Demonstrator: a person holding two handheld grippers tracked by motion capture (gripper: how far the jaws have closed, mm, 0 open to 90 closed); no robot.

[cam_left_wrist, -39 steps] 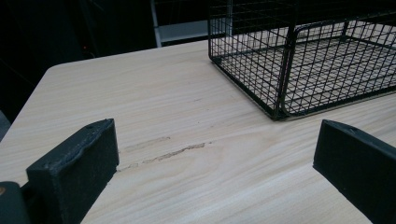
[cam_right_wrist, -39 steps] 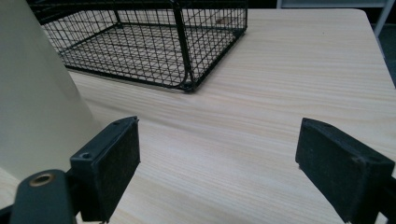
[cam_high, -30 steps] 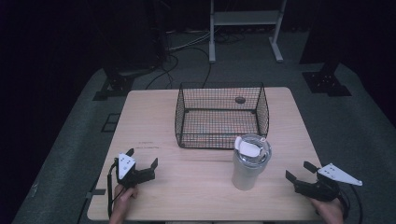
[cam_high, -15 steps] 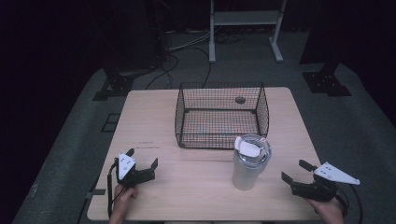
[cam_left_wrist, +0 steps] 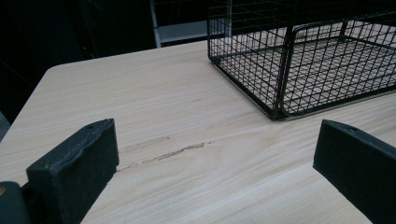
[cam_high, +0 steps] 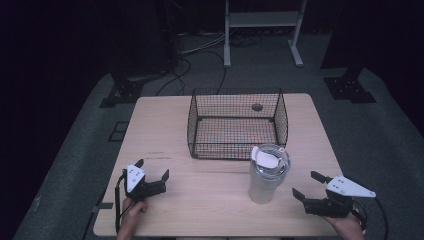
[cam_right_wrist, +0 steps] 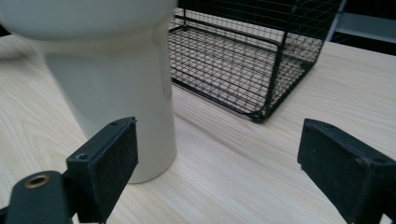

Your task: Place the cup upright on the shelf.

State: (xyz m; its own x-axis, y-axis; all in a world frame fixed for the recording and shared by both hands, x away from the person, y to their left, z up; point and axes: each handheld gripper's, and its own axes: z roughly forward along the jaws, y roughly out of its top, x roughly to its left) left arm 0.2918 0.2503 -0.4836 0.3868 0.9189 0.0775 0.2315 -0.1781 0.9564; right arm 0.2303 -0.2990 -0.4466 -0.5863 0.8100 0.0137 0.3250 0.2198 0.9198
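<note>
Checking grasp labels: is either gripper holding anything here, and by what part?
Nothing is held. Left gripper and right gripper are both open over the table; the tumbler stands free beside the right one.

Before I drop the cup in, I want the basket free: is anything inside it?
The wire basket looks empty: only its mesh floor shows. The cup stands outside, covering part of the basket's near right corner, so that bit is hidden.

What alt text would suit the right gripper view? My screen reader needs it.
A pale tumbler stands on a wooden table, just ahead of the open right gripper and nearer its left finger. A black wire basket sits behind.
</note>
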